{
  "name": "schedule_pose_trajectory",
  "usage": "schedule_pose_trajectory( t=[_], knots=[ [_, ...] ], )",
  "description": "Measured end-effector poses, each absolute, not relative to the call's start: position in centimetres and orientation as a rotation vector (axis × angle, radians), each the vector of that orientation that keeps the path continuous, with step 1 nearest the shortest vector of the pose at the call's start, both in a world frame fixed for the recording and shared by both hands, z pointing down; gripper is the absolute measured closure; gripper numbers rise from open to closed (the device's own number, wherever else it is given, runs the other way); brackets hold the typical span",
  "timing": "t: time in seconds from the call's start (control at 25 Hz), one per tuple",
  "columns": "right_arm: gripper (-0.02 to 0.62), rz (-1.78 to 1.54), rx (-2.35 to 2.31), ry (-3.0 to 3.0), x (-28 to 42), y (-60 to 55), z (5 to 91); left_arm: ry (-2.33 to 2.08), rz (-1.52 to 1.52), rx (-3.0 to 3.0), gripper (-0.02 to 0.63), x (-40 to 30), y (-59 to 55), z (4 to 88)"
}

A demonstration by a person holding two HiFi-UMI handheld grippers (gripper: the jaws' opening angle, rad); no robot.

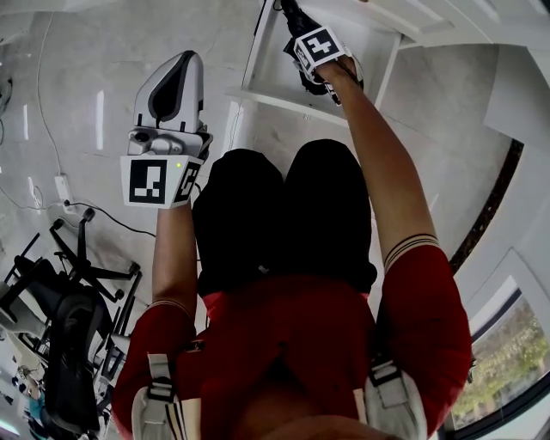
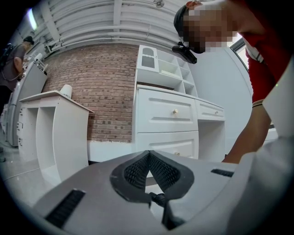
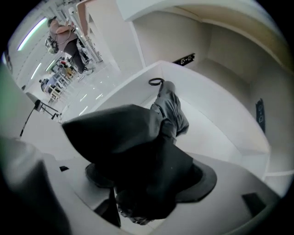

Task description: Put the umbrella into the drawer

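Observation:
In the right gripper view the folded dark umbrella (image 3: 138, 137) lies between the jaws of my right gripper (image 3: 149, 176). Its grey strapped end (image 3: 172, 108) rests on the floor of the open white drawer (image 3: 220, 119). The jaws stand wide and the pads do not appear to press on the fabric. The head view has my right gripper (image 1: 290, 15) reaching down into the drawer (image 1: 288, 101) at the top. My left gripper (image 1: 184, 60) is held out at the left, away from the drawer. Its pads meet with nothing between them (image 2: 149, 155).
White cabinet with knobbed drawers (image 2: 167, 112) stands before a brick wall (image 2: 101, 92), with a white shelf unit (image 2: 50, 124) to its left. A person (image 2: 14, 59) stands far left. A black office chair (image 1: 60, 326) and a power strip with cables (image 1: 64, 189) are on the floor.

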State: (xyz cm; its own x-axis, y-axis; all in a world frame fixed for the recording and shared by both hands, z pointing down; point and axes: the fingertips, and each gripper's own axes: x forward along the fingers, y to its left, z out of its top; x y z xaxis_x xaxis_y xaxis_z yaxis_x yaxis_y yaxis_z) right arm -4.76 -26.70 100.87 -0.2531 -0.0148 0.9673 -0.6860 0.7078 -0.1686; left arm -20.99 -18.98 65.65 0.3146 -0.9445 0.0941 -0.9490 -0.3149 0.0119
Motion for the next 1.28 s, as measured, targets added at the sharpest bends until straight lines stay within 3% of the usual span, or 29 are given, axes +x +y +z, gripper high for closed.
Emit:
schedule_pose_trajectory(
  t=[0.24, 0.44, 0.68, 1.28],
  knots=[
    [0.283, 0.503, 0.572, -1.804, -3.6, -26.4, 93.1, -1.777, 0.126, 2.493, 0.6, -20.5, -19.3, 61.6],
    [0.447, 0.341, 0.603, -2.063, -5.7, -26.9, 84.0, -1.736, 0.152, 2.5, 0.6, -19.3, -19.3, 56.8],
    [0.578, 0.269, 0.696, -2.222, -5.7, -24.8, 72.1, -1.682, 0.176, 2.505, 0.6, -18.3, -18.5, 50.0],
    [0.597, 0.226, 0.897, -2.683, -5.6, -19.8, 42.8, -1.629, 0.21, 2.569, 0.6, -15.3, -15.9, 32.8]
  ],
)
